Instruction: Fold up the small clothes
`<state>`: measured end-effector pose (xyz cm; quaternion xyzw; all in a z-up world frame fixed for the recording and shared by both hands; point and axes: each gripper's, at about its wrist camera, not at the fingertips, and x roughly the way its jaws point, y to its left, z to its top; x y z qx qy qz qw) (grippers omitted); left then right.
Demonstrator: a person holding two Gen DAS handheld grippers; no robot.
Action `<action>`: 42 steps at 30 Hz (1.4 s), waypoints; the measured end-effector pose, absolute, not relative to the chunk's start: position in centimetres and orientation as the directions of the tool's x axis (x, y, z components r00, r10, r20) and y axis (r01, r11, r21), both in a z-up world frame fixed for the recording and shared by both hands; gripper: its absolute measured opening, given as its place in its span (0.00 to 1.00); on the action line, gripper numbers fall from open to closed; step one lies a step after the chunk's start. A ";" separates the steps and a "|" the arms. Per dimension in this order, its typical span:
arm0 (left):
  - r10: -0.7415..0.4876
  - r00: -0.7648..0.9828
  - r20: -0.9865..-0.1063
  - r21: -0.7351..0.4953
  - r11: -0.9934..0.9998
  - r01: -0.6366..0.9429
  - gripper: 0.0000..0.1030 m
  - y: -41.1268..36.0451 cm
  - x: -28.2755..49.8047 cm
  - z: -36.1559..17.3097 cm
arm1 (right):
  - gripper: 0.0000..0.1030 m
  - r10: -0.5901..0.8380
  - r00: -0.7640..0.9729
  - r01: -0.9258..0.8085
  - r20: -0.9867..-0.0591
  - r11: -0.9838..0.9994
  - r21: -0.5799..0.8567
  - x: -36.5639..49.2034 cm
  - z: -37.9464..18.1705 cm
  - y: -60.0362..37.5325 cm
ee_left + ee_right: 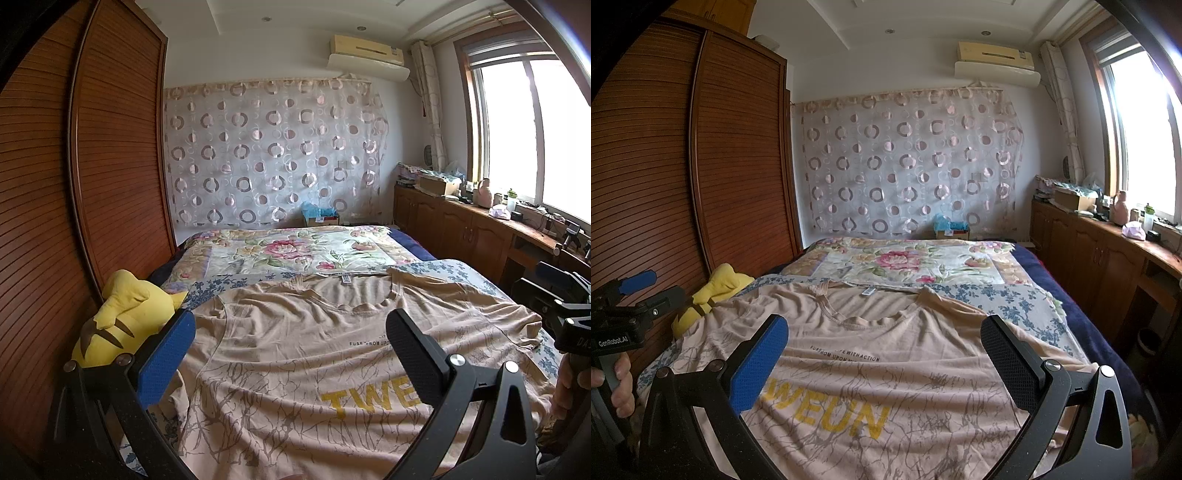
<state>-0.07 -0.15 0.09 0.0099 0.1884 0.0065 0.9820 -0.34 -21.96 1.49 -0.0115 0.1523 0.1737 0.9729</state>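
I held the left claw and right claw spread above the beige printed cotton T-shirt, flat on the bed. Soft, light; I judged sleeve edges best.

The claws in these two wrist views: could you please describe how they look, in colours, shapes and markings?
Both match: a black curved frame with silver bolts, one finger padded in textured blue, the other in textured black. The left claw shows so up close, the right claw likewise. The left one's body reads "GenRobot.AI" in white. A bare hand grips its handle; no cables show.
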 end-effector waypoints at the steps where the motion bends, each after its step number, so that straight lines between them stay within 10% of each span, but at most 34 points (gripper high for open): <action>1: 0.017 0.929 -0.370 0.022 1.000 -0.009 1.00 -0.2 -0.1 0.1 | 1.00 0.334 0.894 -0.341 -0.300 0.939 0.030 -0.3 1.5 -22.0; 42: 0.012 0.890 -0.456 0.025 1.000 -0.001 1.00 2.5 1.0 -1.9 | 1.00 0.380 0.864 -0.391 -0.330 0.920 0.035 0.3 0.9 -21.4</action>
